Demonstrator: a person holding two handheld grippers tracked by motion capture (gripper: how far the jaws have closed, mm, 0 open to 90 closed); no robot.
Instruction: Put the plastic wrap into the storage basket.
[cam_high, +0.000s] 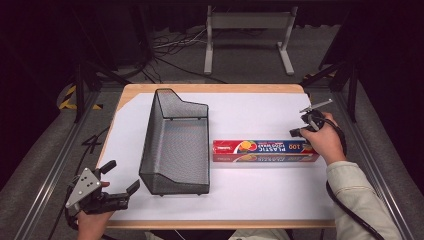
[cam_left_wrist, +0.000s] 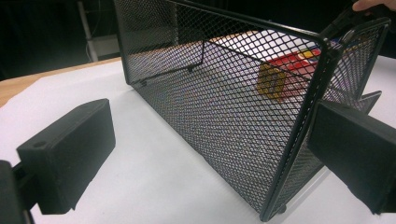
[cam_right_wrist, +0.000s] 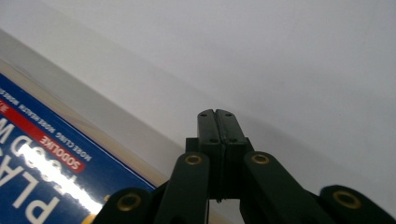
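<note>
The person's right hand (cam_high: 327, 140) rests at the right end of the long red-and-blue cardboard box of plastic wrap (cam_high: 265, 150), the wrist bent so that the right gripper (cam_high: 296, 133) points leftward and down toward the box's far edge; in the right gripper view its two black jaws are pressed flat together with nothing between them, their tips just above the white sheet beside the box's blue printed face (cam_right_wrist: 42, 182). The left hand (cam_high: 92, 220) sits at the near left corner of the table, holding the left gripper (cam_high: 120, 176) level with its jaws spread wide and empty, aimed at the black wire-mesh basket (cam_high: 175, 145). The box lies flat on its long side, just right of the basket and apart from it, label upside down from where I stand. A white sheet (cam_high: 250, 195) covers a light wooden table (cam_high: 210, 88); beyond it are grey carpet, loose cables and a pale metal stand (cam_high: 247, 35) against a dark room.
</note>
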